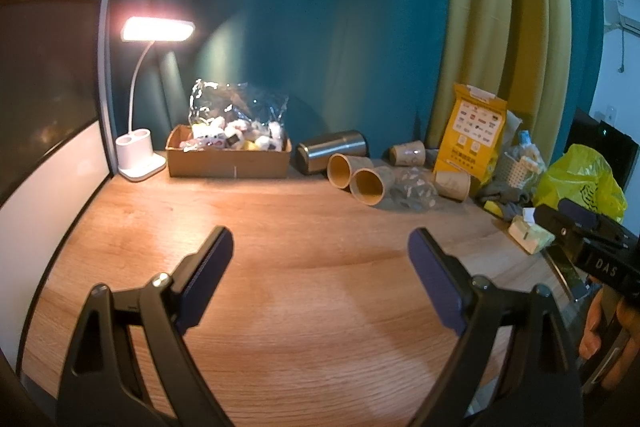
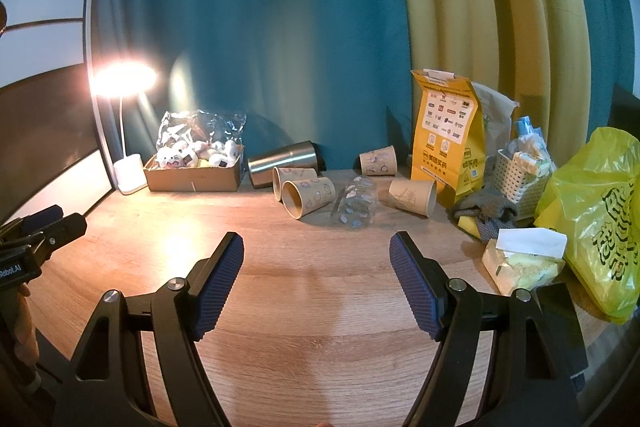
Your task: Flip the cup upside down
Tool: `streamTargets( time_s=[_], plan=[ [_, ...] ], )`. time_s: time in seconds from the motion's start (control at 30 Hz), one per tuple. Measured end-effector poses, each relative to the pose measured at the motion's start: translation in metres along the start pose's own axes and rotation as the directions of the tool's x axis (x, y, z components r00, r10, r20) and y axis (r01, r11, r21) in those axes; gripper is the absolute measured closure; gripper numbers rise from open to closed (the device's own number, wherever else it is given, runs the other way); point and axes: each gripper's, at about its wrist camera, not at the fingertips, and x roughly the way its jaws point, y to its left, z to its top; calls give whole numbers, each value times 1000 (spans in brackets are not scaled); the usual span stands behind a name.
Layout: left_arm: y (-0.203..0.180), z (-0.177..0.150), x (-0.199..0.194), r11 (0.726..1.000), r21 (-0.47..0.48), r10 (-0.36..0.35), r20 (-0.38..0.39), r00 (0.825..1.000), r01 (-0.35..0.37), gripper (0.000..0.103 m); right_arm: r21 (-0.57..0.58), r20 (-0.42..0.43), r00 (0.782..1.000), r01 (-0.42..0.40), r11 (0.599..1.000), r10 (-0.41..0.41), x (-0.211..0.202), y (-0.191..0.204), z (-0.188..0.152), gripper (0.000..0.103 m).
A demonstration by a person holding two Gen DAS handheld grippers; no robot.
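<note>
Nearest, the left gripper (image 1: 320, 251) and right gripper (image 2: 316, 255) hover over the bare wooden tabletop (image 2: 320, 307), jaws spread wide, holding nothing. The brown paper cups (image 2: 308, 197) lie on their sides at the back, well apart from both. I judge the reach should approach a cup across its wall, then turn it rim-down. A clear printed plastic cup (image 2: 354, 207), a toppled steel tumbler (image 2: 284, 161) and an orange paper bag (image 2: 446, 139) crowd them.

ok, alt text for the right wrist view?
The open right gripper hovers over a wooden desk, holding nothing. Beyond it, paper cups lie on their sides beside a toppled steel tumbler, a lit desk lamp at left.
</note>
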Motion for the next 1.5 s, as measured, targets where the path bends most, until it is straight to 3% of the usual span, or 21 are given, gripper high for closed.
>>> streamTargets(
  time_s=[1.17, 1.5],
  plan=[
    [-1, 0, 0, 1000, 2, 2, -3, 1000, -2, 13, 0, -1, 1000, -1, 1000, 1, 1, 0, 1, 25],
    [-8, 7, 31, 999, 41, -16, -85, 996, 20, 12, 15, -21, 1000, -1, 1000, 2, 15, -8, 0, 25]
  ],
)
